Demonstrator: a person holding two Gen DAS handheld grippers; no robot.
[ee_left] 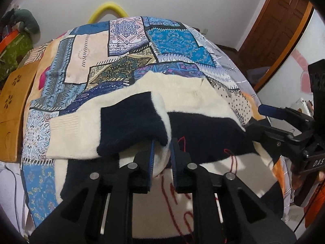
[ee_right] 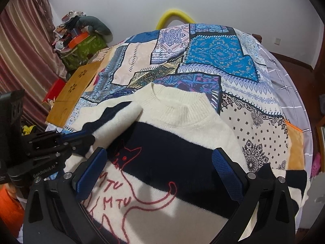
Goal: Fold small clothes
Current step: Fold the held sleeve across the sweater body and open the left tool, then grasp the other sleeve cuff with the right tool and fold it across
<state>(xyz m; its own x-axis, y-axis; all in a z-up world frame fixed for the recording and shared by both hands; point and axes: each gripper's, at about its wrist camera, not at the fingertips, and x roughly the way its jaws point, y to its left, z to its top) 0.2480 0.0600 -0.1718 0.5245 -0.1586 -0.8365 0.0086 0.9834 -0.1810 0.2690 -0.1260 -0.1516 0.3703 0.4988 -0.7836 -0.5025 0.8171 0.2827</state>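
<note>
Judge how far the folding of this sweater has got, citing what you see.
Done: the left sleeve lies folded across the sweater on the quilt. In hand: the left tongs pinch a cream fold; the right tongs hover open. Left: the right sleeve still hangs outward, and the body is unfolded.

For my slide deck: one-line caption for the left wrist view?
Left claw shut on a fold of the cream-and-navy striped knit sweater over the patchwork bedspread.

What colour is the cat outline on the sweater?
Red, on the cream and navy sweater; clearest in the right wrist view.
</note>
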